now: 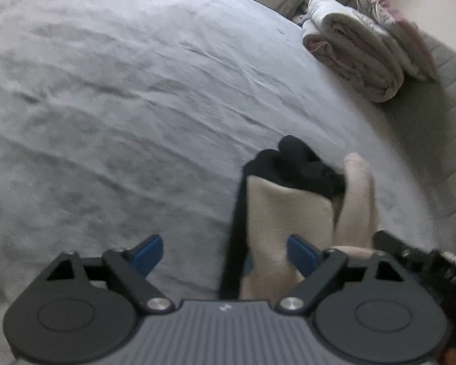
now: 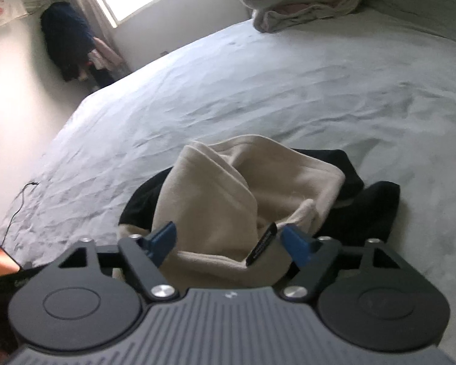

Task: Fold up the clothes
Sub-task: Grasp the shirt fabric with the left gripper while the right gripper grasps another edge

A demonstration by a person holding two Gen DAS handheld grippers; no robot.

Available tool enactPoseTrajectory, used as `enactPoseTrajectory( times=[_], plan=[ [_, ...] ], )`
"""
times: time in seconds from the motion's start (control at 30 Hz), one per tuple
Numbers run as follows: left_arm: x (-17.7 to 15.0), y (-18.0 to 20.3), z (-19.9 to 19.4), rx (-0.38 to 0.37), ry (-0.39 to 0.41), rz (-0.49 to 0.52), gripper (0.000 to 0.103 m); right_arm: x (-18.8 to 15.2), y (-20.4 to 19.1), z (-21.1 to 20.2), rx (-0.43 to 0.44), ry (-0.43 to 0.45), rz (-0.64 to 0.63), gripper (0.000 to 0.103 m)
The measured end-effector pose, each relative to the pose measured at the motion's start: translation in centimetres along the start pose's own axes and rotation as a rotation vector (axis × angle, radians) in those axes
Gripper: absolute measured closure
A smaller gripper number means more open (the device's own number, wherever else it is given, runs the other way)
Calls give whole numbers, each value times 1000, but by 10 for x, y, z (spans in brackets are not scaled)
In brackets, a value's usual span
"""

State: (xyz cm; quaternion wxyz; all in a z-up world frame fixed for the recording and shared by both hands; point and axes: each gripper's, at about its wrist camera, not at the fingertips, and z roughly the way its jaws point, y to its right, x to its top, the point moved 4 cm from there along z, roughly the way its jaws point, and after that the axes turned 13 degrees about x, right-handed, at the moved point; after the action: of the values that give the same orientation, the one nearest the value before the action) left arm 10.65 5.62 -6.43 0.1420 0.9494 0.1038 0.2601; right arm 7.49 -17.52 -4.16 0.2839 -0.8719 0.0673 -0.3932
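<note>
Step in hand: taking hold. The beige-and-black garment (image 2: 246,188) lies bunched on the bed (image 2: 258,85). The left gripper (image 1: 224,252) and right gripper (image 2: 231,240) straddle its cloth, jaws apart, not yet pinching. Next, both must clamp, then spread it flat.

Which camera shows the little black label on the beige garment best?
The right wrist view: the black label sits sharp on the beige garment, near the fingers. The left wrist view shows the garment, no label.
</note>
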Motion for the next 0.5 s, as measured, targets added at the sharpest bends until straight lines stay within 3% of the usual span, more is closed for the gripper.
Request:
enactPoseTrajectory(
  times=[0.1, 0.2, 0.4, 0.5],
  plan=[
    [-5, 2, 6, -133, -30, -46, 45, -3, -1, -1, 24, -14, -5, 39],
    [-12, 5, 10, -203, -41, -74, 68, -4, -3, -7, 37, -16, -14, 40],
    [-20, 16, -4, -217, 54, -3, 93, -3, -1, -23, 60, 4, -30, 40],
    [-26, 29, -15, -278, 100, 59, 97, -3, -4, -34, 119, 10, -38, 40]
  ],
)
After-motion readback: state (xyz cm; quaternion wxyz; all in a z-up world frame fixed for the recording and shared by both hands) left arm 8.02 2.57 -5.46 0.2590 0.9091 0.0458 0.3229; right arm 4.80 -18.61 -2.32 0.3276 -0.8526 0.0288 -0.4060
